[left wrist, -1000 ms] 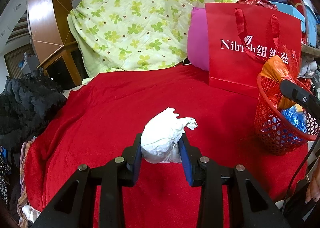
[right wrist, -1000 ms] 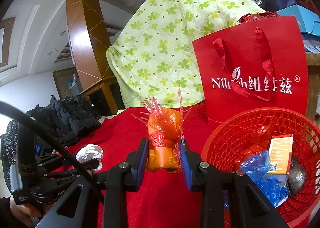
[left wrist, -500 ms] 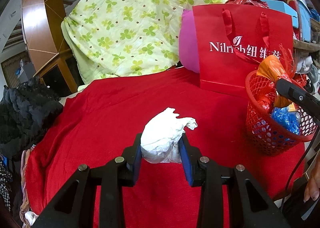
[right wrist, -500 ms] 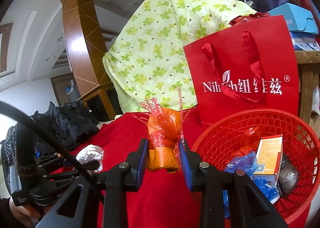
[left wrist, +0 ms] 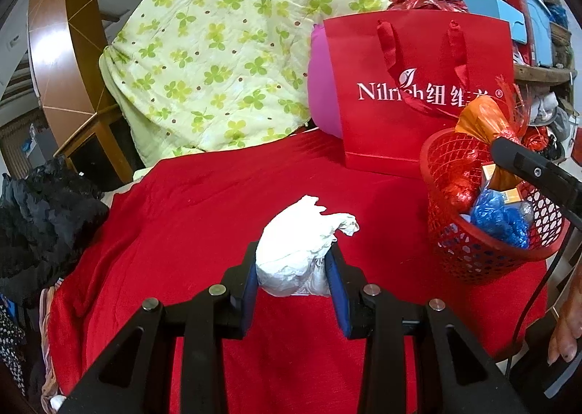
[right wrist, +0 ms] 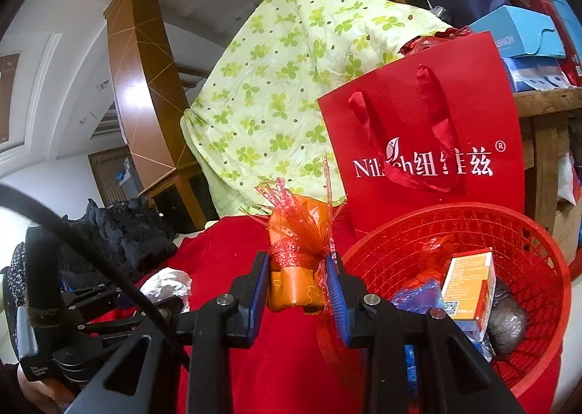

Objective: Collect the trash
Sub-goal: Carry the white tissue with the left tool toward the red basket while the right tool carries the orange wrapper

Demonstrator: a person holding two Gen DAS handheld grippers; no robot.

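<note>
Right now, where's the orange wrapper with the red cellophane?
In the right wrist view the orange wrapper is clamped in the right gripper, raised over the red cloth just left of the red basket.

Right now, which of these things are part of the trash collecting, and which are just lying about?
Part of the job:
- white crumpled wad, clamped in the left gripper
- orange wrapper, clamped in the right gripper
- red basket, already holding a blue bag and a small box

Just lying about:
- red gift bag
- clover quilt
- black clothes
</note>
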